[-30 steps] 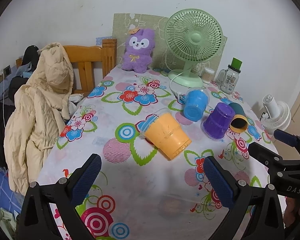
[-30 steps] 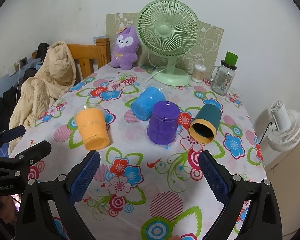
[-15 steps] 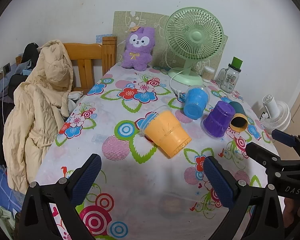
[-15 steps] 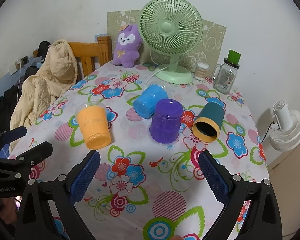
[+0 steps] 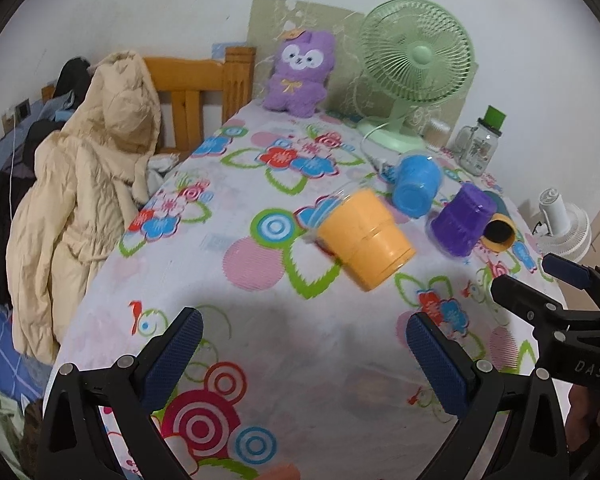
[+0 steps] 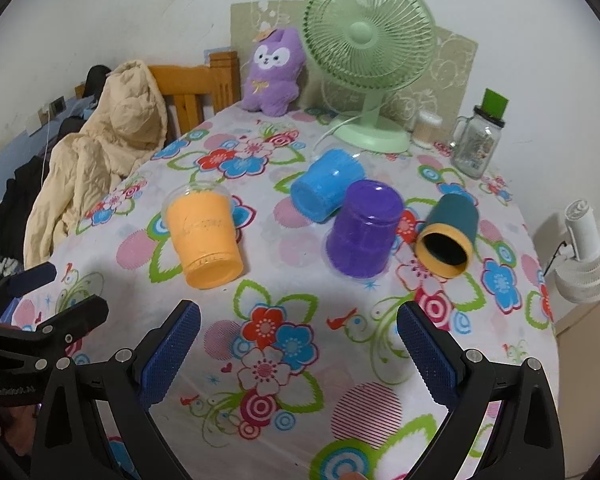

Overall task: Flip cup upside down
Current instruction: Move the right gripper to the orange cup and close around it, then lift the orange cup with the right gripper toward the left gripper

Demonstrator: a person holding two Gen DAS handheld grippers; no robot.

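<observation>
Four cups lie on their sides on the flowered tablecloth (image 6: 284, 344): an orange cup (image 6: 204, 236), a blue cup (image 6: 324, 190), a purple cup (image 6: 364, 228) and a dark teal cup (image 6: 448, 236) with a yellow rim, its mouth facing me. The left wrist view shows the orange cup (image 5: 364, 236), the blue cup (image 5: 416, 186) and the purple cup (image 5: 460, 220). My left gripper (image 5: 300, 344) is open and empty, short of the orange cup. My right gripper (image 6: 298, 336) is open and empty, in front of the purple cup.
A green desk fan (image 6: 368, 60), a purple plush toy (image 6: 274, 74), a glass jar with a green lid (image 6: 478, 140) and a small container stand at the table's back. A wooden chair (image 6: 196, 88) with a beige coat (image 6: 100, 160) is at the left. A white fan (image 6: 588, 252) stands off the right edge.
Both grippers have moved slightly forward toward the cups, which now look a little larger. The cups have not moved. Both grippers stay open.
</observation>
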